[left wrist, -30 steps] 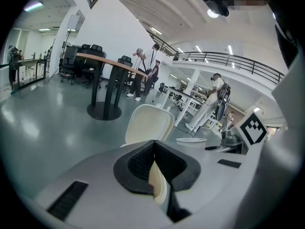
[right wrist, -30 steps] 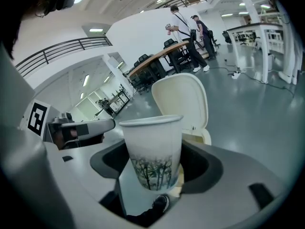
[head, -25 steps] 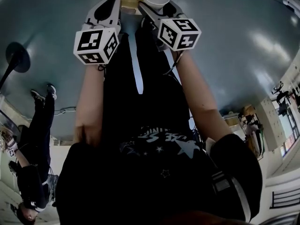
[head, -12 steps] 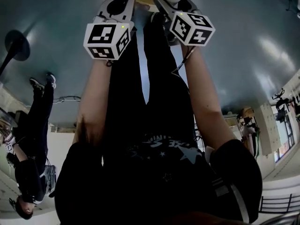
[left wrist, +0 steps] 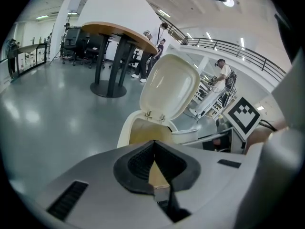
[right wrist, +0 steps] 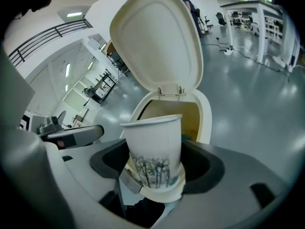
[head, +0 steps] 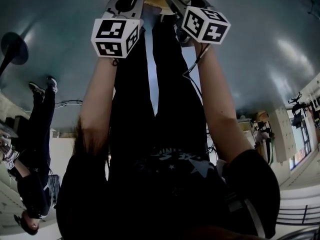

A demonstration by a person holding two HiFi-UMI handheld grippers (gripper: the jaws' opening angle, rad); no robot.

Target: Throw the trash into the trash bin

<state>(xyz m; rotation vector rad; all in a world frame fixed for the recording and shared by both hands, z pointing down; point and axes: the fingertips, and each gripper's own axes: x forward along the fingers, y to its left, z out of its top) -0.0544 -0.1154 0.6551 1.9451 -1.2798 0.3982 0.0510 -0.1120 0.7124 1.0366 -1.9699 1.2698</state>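
While the person stands over the grey floor (head: 260, 44), both grippers point forward and down toward a cream trash bin (right wrist: 208, 120) whose hinged lid (right wrist: 157, 37) is tipped back, leaving the tan interior exposed. The right gripper (right wrist: 155, 165) has its jaws spread wide and pressed against the lower half of a white paper cup (right wrist: 153, 137) printed with trees; the cup sits upright, mouth up, just in front of the bin's opening and not yet inside it. The left gripper (left wrist: 152, 144) has its jaws brought together at the tips with nothing gripped between them, and it is side by side with the right one, near the bin's front rim. A round wooden-topped table (left wrist: 119, 32) stands well behind the bin
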